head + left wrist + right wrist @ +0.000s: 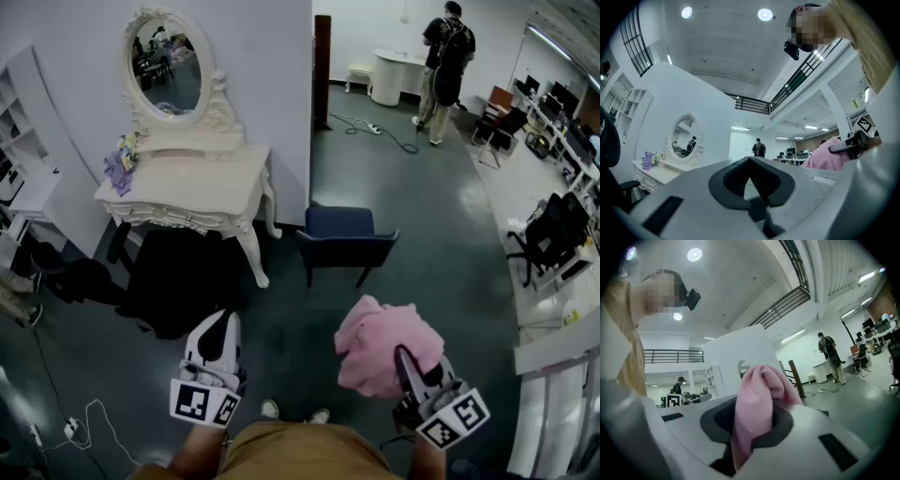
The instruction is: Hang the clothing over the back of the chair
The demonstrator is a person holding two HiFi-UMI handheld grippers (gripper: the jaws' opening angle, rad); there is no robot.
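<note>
The pink garment [386, 339] is clamped between the jaws of the right gripper [405, 356]. It is held as a bunched wad, most of it bulging ahead of and above the jaw tips, with only a fold pinched between them. The jaws of the left gripper [221, 323] are closed together with nothing between them. The blue chair [342, 236] stands well ahead of both pairs of jaws, roughly between their lines, beside the white dressing table [187, 183], and is not yet reached.

Two risks are judged likely. The pinched fold could be pulled free if the wad's weight shifts during the carry. If the garment is let go while still bunched, it could land on the chair back as a lump and slide off. Spreading by the empty left jaws is probably needed.
</note>
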